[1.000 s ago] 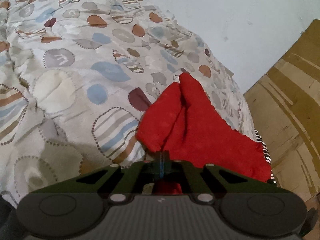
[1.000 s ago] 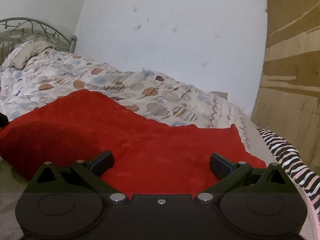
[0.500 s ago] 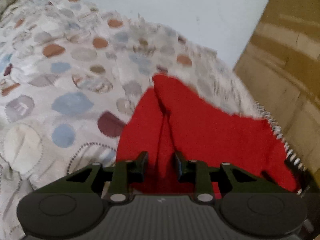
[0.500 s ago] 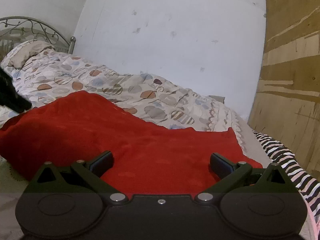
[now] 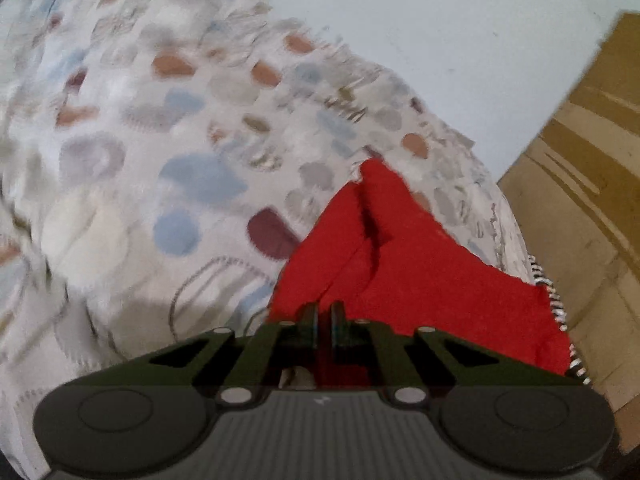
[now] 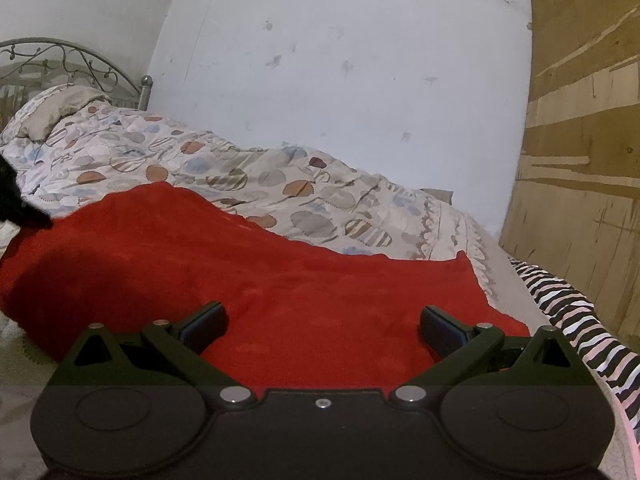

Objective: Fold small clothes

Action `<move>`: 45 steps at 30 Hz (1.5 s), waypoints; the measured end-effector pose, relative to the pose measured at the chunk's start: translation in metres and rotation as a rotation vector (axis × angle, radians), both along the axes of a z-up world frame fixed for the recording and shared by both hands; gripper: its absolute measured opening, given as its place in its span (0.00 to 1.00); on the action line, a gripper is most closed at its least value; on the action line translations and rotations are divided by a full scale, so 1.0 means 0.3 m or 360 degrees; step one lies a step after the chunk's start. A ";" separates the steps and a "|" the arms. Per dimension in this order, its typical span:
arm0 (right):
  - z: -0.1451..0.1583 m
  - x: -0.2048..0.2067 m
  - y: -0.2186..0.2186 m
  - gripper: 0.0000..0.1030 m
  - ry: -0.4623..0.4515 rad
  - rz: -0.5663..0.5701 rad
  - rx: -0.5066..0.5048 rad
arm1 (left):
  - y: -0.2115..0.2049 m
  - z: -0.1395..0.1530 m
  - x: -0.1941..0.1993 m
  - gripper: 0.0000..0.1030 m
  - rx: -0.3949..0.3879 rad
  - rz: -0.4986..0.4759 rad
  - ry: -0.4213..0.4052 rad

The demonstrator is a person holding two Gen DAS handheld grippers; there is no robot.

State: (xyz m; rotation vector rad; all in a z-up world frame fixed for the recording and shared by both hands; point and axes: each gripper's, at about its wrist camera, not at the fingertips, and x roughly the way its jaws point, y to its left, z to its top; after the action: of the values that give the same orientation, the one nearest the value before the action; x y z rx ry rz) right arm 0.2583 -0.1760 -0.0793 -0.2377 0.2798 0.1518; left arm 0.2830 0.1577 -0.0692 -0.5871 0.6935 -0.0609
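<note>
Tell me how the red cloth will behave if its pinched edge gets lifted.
The red cloth will probably sag and drape, since it follows the lumpy bedspread. It looks light. The left gripper nearly closed on one edge would likely trail the rest.

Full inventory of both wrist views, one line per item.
Red fleece cloth: 1, red, spread on the bed, one corner raised by the left gripper.
Patterned quilt with brown, blue and grey ovals: 1, off-white, covering the bed beneath and behind the cloth.
Black-and-white striped fabric: 1, right edge of the bed.
Pillow: 1, beige, at the headboard.
Metal scrollwork headboard: 1, grey, far left.
Wall: white, scuffed, behind the bed.
Plywood board: 1, brown, at right.
Left gripper: 1, black, nearly closed on the cloth.
Right gripper: 1, black, open above the cloth.
</note>
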 end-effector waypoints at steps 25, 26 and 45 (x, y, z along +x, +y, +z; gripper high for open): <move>-0.001 -0.012 0.005 1.00 -0.0024 -0.0006 -0.0016 | -0.084 0.002 0.139 0.95 0.0444 -0.0194 0.0053; -0.001 -0.012 0.004 1.00 -0.0025 -0.0007 -0.0014 | -0.082 0.003 0.141 0.92 0.0434 -0.0193 0.0042; 0.076 -0.054 -0.035 1.00 -0.0120 -0.0083 -0.0026 | -0.040 -0.023 0.142 0.39 0.0093 -0.0202 0.0032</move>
State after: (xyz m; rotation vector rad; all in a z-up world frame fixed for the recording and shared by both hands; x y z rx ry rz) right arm 0.2422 -0.1866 -0.0566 -0.2517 0.2124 0.0888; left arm 0.3256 0.1456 -0.0760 -0.4876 0.7494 -0.1523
